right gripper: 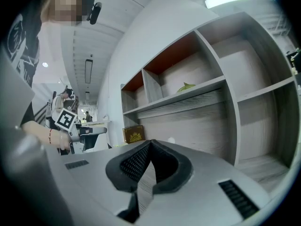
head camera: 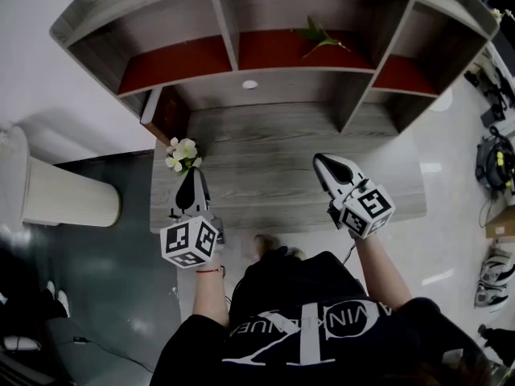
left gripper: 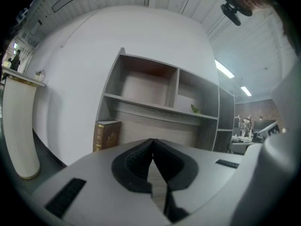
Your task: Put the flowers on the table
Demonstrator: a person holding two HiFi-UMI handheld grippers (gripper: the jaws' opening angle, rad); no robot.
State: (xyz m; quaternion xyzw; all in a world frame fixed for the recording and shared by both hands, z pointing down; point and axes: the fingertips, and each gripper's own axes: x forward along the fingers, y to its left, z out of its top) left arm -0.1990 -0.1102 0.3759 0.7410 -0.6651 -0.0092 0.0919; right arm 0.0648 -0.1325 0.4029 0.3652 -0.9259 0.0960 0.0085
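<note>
A small bunch of white flowers (head camera: 183, 153) with green leaves lies on the grey wooden table (head camera: 273, 147) near its left edge. My left gripper (head camera: 193, 174) hovers just behind the bunch with its tips pointing at it. In the left gripper view its jaws are shut (left gripper: 151, 142) with nothing between them, and the flowers do not show there. My right gripper (head camera: 320, 162) hangs over the table's right half, shut (right gripper: 149, 144) and empty.
A grey shelf unit (head camera: 249, 75) stands at the back of the table. A green leaf sprig (head camera: 320, 37) lies in its middle compartment. A brown book (head camera: 165, 111) leans under the left shelf. A white fluted column (head camera: 64, 195) stands on the floor at left.
</note>
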